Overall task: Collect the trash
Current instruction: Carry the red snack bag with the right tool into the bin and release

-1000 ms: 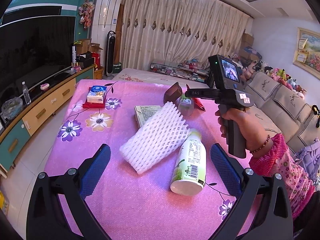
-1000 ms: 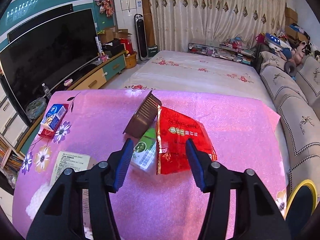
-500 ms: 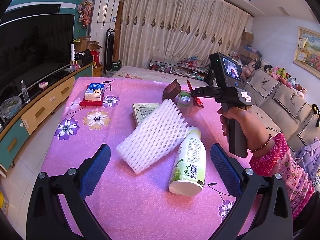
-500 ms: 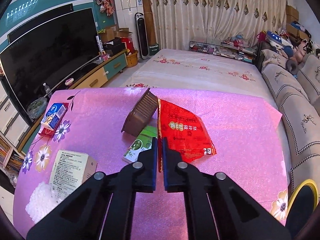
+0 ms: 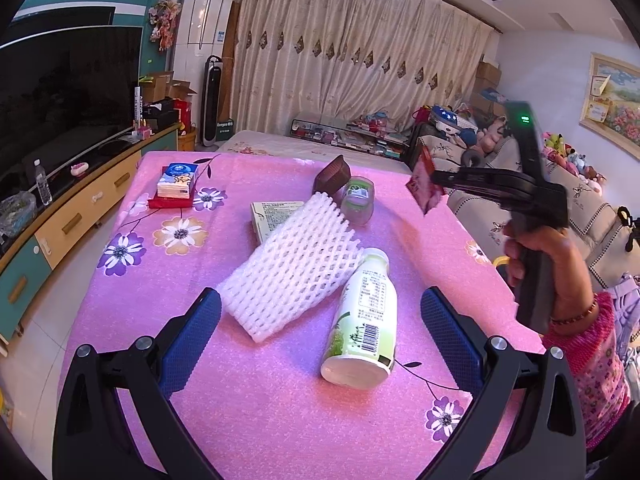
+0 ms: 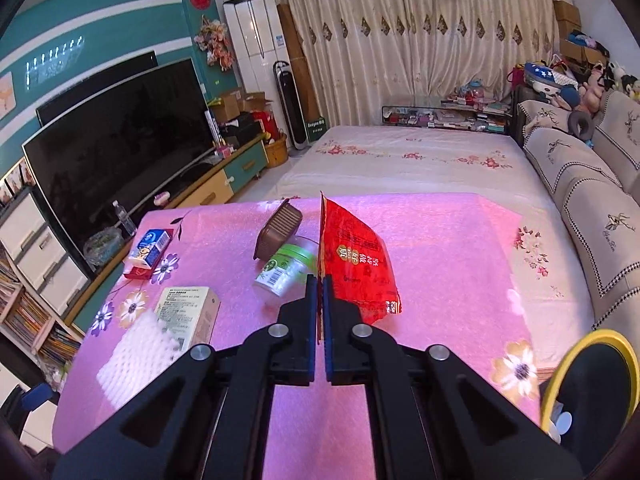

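Note:
My right gripper [image 6: 319, 286] is shut on a red snack wrapper [image 6: 356, 264] and holds it lifted above the pink table [image 6: 440, 248]; in the left wrist view the wrapper [image 5: 425, 186] hangs from the right gripper [image 5: 438, 184] in the air. My left gripper [image 5: 320, 328] is open and empty, low over the near table. Between its fingers lie a white foam net sleeve [image 5: 296, 268] and a green-and-white bottle [image 5: 366, 320] on its side. Further back lie a paper box [image 5: 270, 216], a green-lidded jar [image 5: 358, 200] and a brown tray [image 5: 331, 175].
A tissue pack on a red booklet [image 5: 176, 186] sits at the table's far left. A yellow-rimmed bin [image 6: 592, 376] stands at the table's right edge. A TV cabinet [image 5: 60, 216] runs along the left, a sofa [image 6: 592, 200] along the right.
My right gripper closed on the red wrapper and lifted it off the table, moving up and right. My left gripper stayed open in place.

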Available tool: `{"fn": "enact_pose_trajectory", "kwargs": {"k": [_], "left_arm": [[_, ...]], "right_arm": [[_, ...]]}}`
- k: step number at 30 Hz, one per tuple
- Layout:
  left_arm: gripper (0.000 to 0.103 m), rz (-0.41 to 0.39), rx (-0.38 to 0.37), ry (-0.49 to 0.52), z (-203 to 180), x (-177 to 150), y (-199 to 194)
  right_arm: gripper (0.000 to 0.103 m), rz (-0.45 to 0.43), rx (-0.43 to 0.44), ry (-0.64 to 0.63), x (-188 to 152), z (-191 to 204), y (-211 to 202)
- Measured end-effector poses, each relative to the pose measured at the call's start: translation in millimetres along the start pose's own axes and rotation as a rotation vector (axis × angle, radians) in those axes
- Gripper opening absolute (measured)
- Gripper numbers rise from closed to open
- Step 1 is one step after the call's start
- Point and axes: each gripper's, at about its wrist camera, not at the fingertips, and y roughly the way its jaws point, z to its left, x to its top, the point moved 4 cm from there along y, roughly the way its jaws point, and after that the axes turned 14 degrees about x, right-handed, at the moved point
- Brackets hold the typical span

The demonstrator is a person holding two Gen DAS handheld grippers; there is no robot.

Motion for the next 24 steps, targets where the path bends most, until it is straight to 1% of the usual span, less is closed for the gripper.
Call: {"fn": "enact_pose_trajectory", "kwargs": {"k": [3, 7, 11, 14, 17, 20, 24], "left_arm": [[0.098, -0.001, -0.009, 0.010, -5.7, -2.3, -1.0], [0.098, 0.000, -0.016, 0.023, -13.3, -4.6, -1.8], [0.098, -0.003, -0.024, 0.044, -24.2, -6.2, -4.3], [0.098, -0.005, -0.029, 0.056, -30.8, -6.8, -5.7], [0.098, -0.002, -0.039, 0.067, -38.7, -7.4, -6.1], [0.098, 0.007, -0.051, 0.083, -47.9, -8.3, -4.8], [0.098, 0.019, -0.065, 0.105, -59.4, -11.0, -2.6]], "right_arm": [[0.003, -0.031, -0.004, 0.016, -11.0, -10.4, -32.6], [0.003, -0.072, -0.039, 0.050, -29.2, -33.1, -74.9], [0.003, -0.099, -0.126, 0.104, -51.6, -73.6, -115.4], [0.003, -0.107, -0.203, 0.179, -73.5, -116.5, -141.2], [0.003, -0.102, -0.264, 0.256, -96.3, -158.7, -157.3], [0.003, -0.075, -0.312, 0.312, -118.2, -195.2, -163.6], [0.005, -0.050, -0.348, 0.360, -137.4, -226.1, -161.2]]}}
